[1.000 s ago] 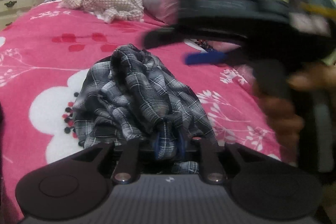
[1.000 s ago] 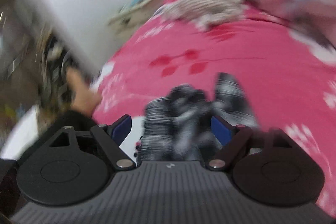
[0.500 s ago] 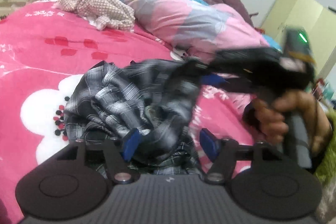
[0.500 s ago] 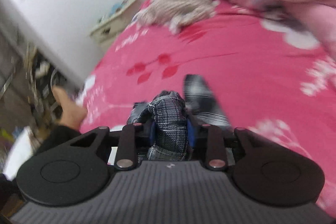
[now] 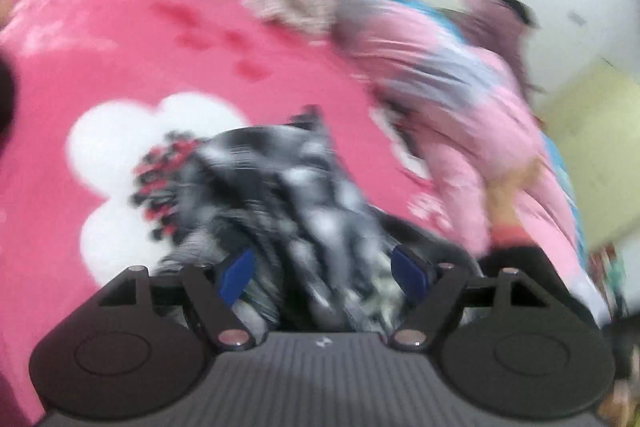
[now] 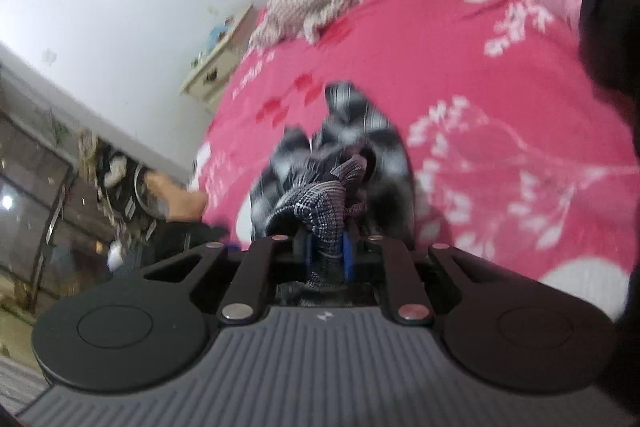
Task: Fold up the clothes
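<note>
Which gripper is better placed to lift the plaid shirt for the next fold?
Right. The right gripper has just closed and pinches a bunch of the plaid shirt. The left gripper has just opened; the shirt lies between its spread pads, ungripped.

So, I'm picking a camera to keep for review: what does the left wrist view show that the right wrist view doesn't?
Only the left wrist view shows a person at the far side of the bed, blurred, and the left gripper, jaws just opened wide around the plaid shirt without pressing it.

Only the right wrist view shows the nightstand, the cluttered floor, and the right gripper, jaws just closed, pinching a fold of shirt.

Both show the plaid shirt, pink bedspread, beige garment and pink quilt.
</note>
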